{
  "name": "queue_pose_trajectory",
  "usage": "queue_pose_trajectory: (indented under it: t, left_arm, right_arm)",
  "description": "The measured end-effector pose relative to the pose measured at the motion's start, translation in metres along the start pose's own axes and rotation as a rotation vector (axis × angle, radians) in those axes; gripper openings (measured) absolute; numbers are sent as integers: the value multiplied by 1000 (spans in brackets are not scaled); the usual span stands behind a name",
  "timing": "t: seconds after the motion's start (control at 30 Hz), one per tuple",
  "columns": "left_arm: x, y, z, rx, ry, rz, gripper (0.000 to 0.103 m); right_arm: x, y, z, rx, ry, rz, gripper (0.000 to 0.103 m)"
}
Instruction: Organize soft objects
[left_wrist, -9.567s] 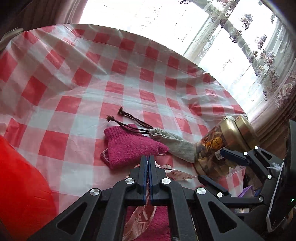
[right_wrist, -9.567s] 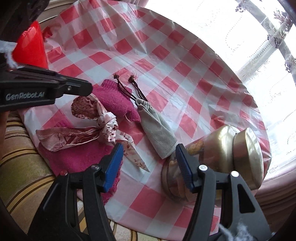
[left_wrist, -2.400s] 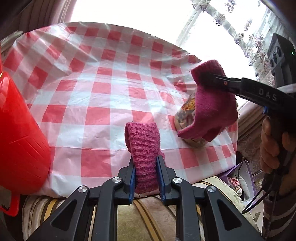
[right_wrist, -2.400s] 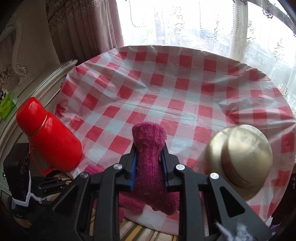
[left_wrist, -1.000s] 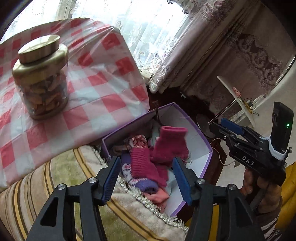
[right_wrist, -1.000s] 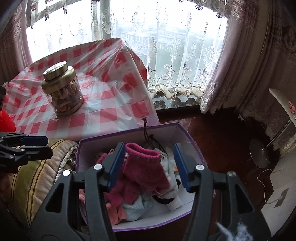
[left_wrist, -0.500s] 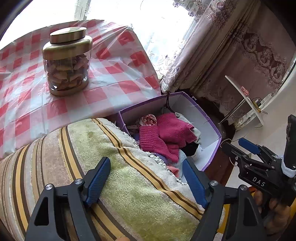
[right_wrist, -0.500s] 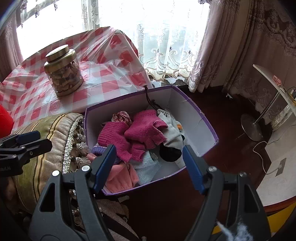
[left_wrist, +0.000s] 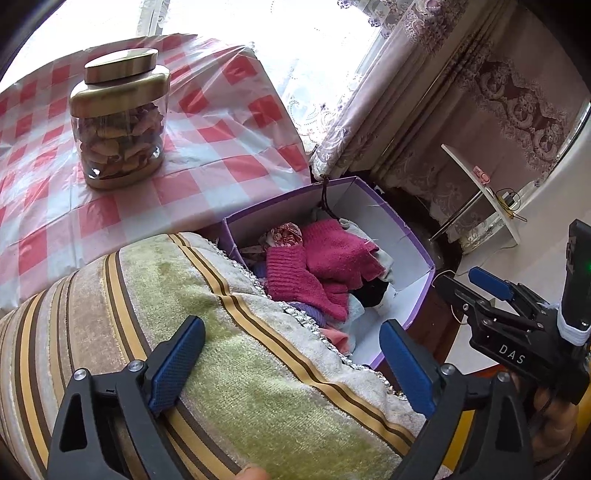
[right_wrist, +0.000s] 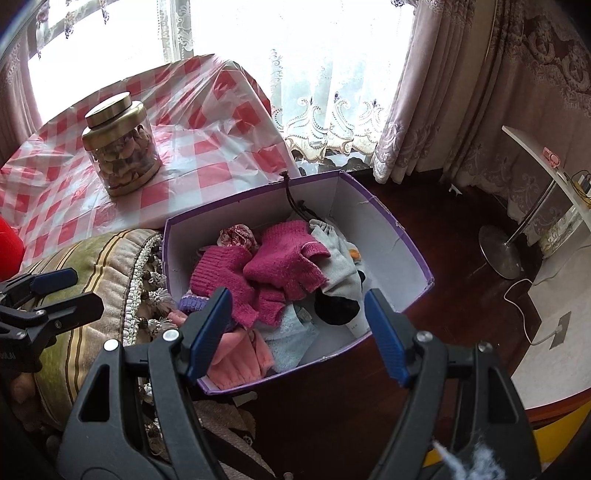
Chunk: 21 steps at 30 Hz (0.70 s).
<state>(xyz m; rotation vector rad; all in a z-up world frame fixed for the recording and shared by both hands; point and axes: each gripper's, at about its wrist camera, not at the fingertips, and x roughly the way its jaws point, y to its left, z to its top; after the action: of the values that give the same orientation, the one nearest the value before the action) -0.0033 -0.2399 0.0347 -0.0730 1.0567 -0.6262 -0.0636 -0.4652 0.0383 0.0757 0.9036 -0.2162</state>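
Red flask (right_wrist: 9, 251) cut off by left edge; box (left_wrist: 417, 291) near corner hidden behind cushion (left_wrist: 221, 350).

Home living room, lace curtains (right_wrist: 325, 122), checked tablecloth (left_wrist: 207, 140), striped sofa cushion (left_wrist: 221, 362), wooden floor (right_wrist: 443, 229)

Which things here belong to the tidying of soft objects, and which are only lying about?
Part of the job:
- magenta gloves
- purple box
- pink knit piece
- grey sock

Only lying about:
- jar with gold lid
- checked tablecloth
- striped cushion
- red flask
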Motion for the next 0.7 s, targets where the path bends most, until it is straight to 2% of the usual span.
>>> queue_pose_trajectory:
  t: [0.7]
  left_arm:
    - [0, 0, 0, -1, -1, 1, 96]
  right_arm:
    - [2, 0, 0, 0, 7, 8, 77]
